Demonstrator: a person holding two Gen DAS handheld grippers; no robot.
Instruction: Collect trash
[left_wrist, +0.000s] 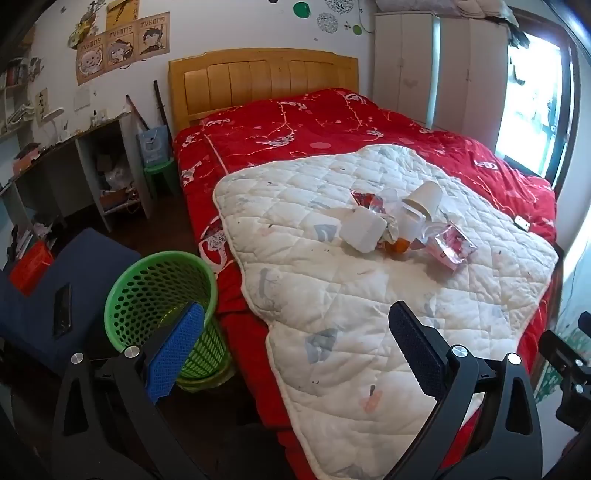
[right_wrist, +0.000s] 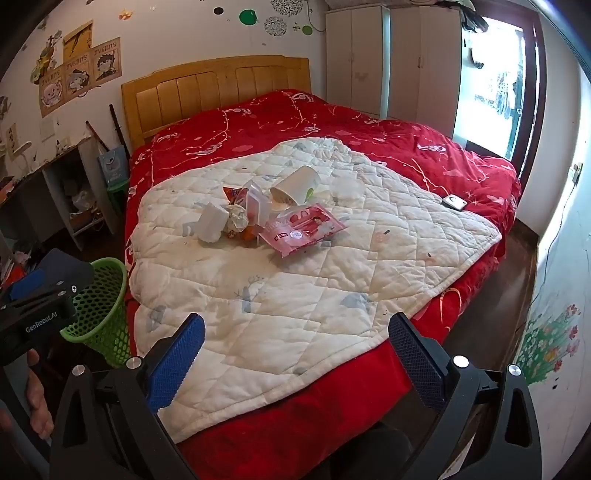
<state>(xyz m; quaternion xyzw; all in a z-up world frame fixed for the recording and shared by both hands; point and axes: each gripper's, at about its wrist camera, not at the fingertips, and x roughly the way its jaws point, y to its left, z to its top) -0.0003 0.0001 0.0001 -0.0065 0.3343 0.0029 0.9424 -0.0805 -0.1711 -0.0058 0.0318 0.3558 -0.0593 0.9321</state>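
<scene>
A: Both claws stand wide, nothing between the blue pads: the left gripper (left_wrist: 295, 347) hangs over the foot of the bed, the right gripper (right_wrist: 295, 350) beside it.

B: And the trash?

A: Heaped mid-way along the white quilted blanket (right_wrist: 295, 295) on the red bedspread (right_wrist: 369, 125): a tipped white paper cup (right_wrist: 295, 184), a pink flat plastic wrapper (right_wrist: 301, 230) just in front of it, a white crumpled paper piece (right_wrist: 212, 221) to the left, well apart from both grippers.

B: The bin?

A: The green perforated plastic basket (left_wrist: 159, 295) stands on the floor, against the bed's left side.
</scene>
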